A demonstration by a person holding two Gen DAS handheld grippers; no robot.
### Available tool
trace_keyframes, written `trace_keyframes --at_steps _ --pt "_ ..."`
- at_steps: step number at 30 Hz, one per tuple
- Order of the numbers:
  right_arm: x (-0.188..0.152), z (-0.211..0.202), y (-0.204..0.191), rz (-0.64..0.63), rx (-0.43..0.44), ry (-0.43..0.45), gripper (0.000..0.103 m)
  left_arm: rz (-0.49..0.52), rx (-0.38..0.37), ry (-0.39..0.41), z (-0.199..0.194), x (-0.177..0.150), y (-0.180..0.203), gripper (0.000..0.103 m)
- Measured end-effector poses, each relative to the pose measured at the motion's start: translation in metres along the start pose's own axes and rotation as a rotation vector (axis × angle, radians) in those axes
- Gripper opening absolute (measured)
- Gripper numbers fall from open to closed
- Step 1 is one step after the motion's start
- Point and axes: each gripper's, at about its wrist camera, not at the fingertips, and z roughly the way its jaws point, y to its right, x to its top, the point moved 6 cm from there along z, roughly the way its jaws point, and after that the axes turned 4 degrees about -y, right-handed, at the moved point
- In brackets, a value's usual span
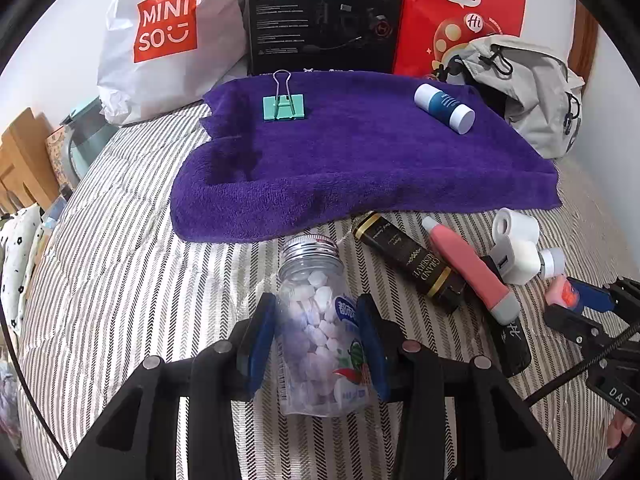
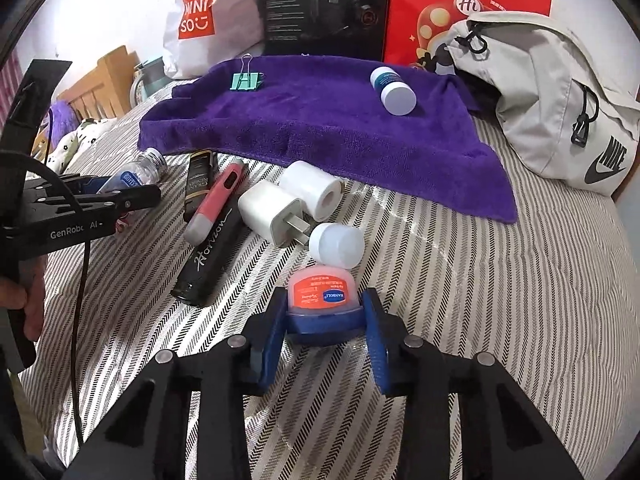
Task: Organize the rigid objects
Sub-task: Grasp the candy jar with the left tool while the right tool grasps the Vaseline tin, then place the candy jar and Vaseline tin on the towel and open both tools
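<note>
Risk-wise, right gripper [image 2: 325,330] fingers pinching the small jelly jar [image 2: 320,294] by its lid, left gripper [image 1: 316,344] fingers clamping the candy bottle [image 1: 316,320], so either could slip.

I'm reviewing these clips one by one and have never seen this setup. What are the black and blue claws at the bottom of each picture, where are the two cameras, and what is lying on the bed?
There is no robot here. A person holds a two-finger gripper in each hand, and a fisheye camera on each looks forward along its fingers, so each picture shows its own gripper at the bottom edge.

In the left wrist view, the left gripper is shut on a clear candy bottle with a metal lid.

In the right wrist view, the right gripper is shut on a small jar with an orange label.

On the striped bedcover lies a purple towel carrying a green binder clip and a small blue and white bottle. In front of it lie a white charger plug, a tape roll, a pink tool and dark boxes.
</note>
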Motion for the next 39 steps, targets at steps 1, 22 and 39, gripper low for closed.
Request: trace_keyframes --at_steps 1,22,39 --pt "0.0 0.0 0.001 0.008 0.005 -0.001 0.037 -0.003 -0.005 -0.001 0.0 0.0 0.0 0.039" --pt "-0.006 -0.027 0.001 0.053 0.037 -0.002 0.037 -0.03 -0.035 0.021 -0.031 0.004 -0.011 0.039" --pt "0.025 -0.047 -0.002 0.062 0.086 0.029 0.037 -0.057 -0.031 0.057 -0.052 0.038 -0.028 0.039"
